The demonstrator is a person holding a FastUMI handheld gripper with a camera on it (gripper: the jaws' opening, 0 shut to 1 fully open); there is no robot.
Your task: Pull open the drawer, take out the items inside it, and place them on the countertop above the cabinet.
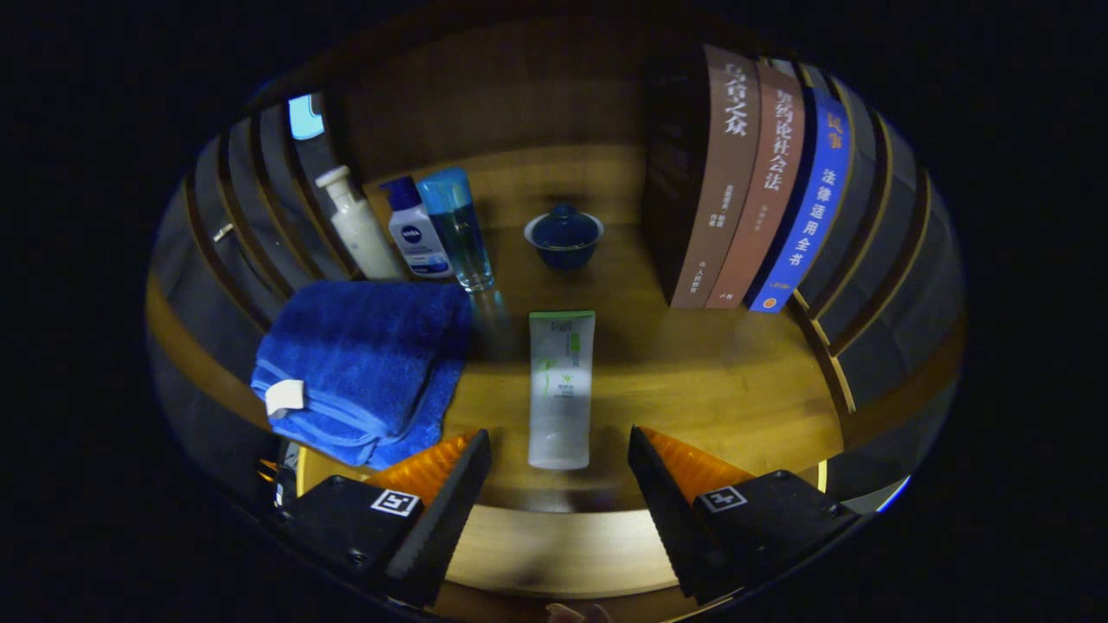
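Tube [561,389] lengthwise between open gripper [559,484] fingers

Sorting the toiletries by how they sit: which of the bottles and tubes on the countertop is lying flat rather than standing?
The white tube with the green cap, lying just ahead of the open fingers. The three bottles beyond the blue towel all stand upright.

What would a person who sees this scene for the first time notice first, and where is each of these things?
Probably the white squeeze tube with a green end, lying on the wooden countertop just ahead of the open gripper, whose fingers hold nothing. Beside it lies the folded blue towel, with three bottles standing behind it. Further back sit a dark blue lidded cup and upright books.
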